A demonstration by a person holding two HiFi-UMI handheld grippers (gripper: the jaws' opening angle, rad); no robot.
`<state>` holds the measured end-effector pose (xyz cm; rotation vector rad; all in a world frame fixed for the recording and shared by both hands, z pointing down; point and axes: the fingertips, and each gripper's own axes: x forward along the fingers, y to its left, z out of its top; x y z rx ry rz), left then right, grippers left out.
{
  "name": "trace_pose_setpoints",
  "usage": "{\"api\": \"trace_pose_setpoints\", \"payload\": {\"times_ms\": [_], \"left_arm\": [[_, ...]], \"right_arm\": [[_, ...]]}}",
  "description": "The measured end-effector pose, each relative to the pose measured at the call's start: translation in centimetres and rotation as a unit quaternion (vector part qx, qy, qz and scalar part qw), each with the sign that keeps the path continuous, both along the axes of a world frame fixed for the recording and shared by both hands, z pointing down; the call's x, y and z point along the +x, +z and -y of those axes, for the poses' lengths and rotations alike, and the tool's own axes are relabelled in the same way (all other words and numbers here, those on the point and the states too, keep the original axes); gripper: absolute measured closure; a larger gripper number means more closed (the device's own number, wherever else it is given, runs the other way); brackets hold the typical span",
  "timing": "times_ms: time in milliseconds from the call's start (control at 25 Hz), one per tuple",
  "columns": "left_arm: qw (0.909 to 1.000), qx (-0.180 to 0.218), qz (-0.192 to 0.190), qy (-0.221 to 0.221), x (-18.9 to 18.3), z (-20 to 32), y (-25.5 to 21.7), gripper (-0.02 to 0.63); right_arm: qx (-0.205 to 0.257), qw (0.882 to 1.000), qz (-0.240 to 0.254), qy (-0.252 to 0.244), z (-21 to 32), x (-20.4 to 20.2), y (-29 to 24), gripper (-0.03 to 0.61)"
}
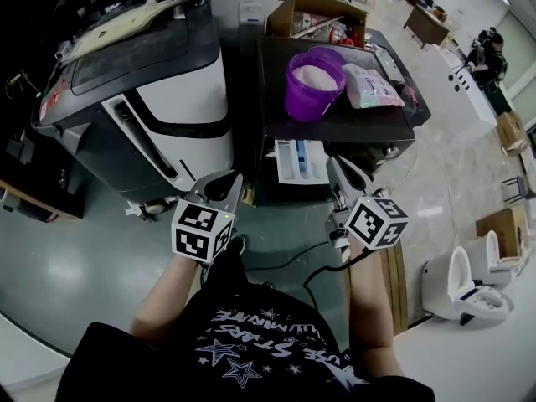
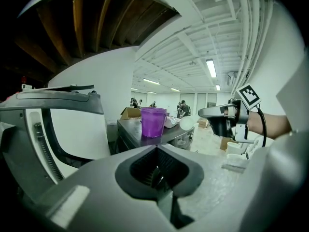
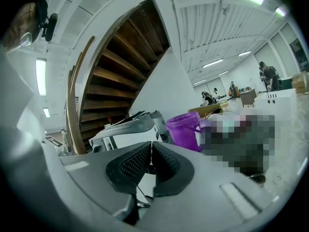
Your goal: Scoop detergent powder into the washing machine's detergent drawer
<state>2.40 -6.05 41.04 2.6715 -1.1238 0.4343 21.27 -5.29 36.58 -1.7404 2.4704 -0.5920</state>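
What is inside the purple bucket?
The purple bucket holds pale powder, as the head view shows. Its bottom, and anything buried in it, is covered by that powder.

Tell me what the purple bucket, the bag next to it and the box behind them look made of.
Purple bucket: probably plastic; its wall is glossy and looks slightly see-through. Bag: soft plastic film, it seems; the surface is crinkled, shiny and printed. Box: cardboard; matte brown, with open flaps.

Bucket (image 1: 314, 86) sits on washing machine (image 1: 360, 126) top; bag (image 1: 373, 86) just right of it; cardboard box (image 1: 314, 15) behind. Detergent drawer (image 1: 300, 159) juts from the front. Second machine (image 1: 142, 82) stands left.
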Motion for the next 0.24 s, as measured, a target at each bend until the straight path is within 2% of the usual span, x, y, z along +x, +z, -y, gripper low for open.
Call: {"api": "trace_pose_setpoints", "payload": {"times_ms": [240], "left_arm": [[0.9999, 0.002, -0.002, -0.01, 0.2, -3.6, 0.6, 0.612]], "right_arm": [[-0.003, 1.0, 0.001, -0.006, -3.1, 0.2, 1.0, 0.545]]}}
